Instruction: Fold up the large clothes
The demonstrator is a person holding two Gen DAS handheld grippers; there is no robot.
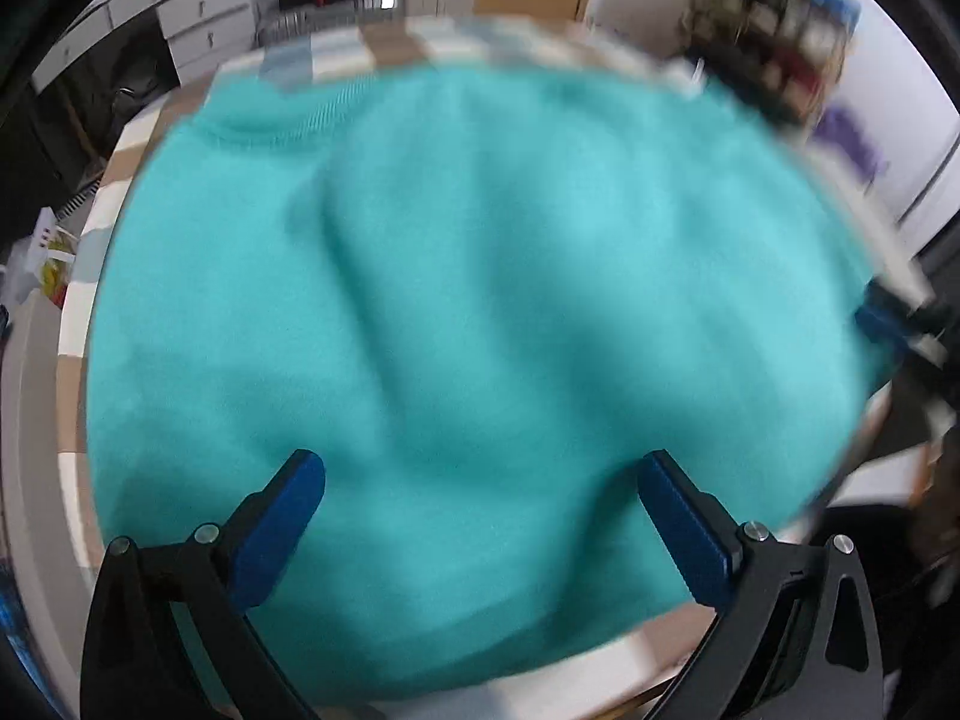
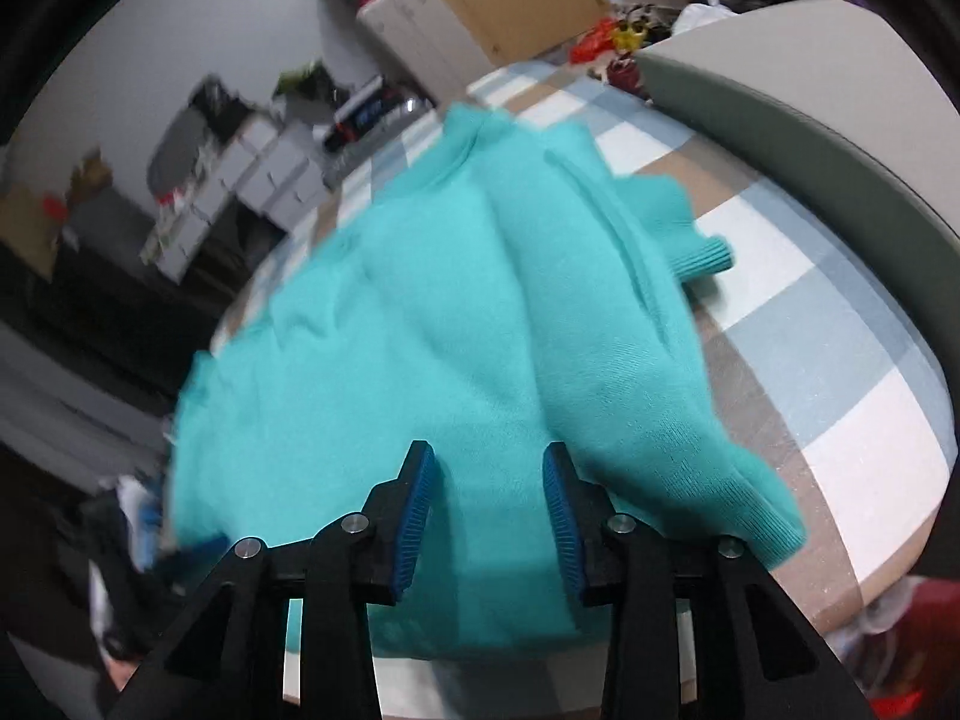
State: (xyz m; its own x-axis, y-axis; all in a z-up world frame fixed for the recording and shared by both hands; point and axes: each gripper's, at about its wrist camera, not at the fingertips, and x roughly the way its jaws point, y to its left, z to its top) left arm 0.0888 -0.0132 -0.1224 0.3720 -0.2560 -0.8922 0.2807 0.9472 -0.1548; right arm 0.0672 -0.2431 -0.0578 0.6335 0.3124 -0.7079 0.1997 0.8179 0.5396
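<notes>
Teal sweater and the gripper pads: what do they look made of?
Sweater: soft matte knit, likely cotton fleece; ribbed cuff and fine weave show. Pads: blue ridged rubber or plastic, can't tell which, on black frames.

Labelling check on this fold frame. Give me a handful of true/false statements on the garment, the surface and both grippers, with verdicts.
1. The sweater is teal. True.
2. It lies on a bare wooden table. False: it lies on a checked cover of white, blue and tan squares.
3. The left gripper stands wide open over the fabric. True.
4. The right gripper is clamped on a sleeve. False: its pads stand apart with nothing pinched between them.
5. A ribbed cuff sticks out at the sweater's right edge in the right wrist view. True.
6. The sweater is already folded into a small square. False: it is still spread broadly and wrinkled.
</notes>
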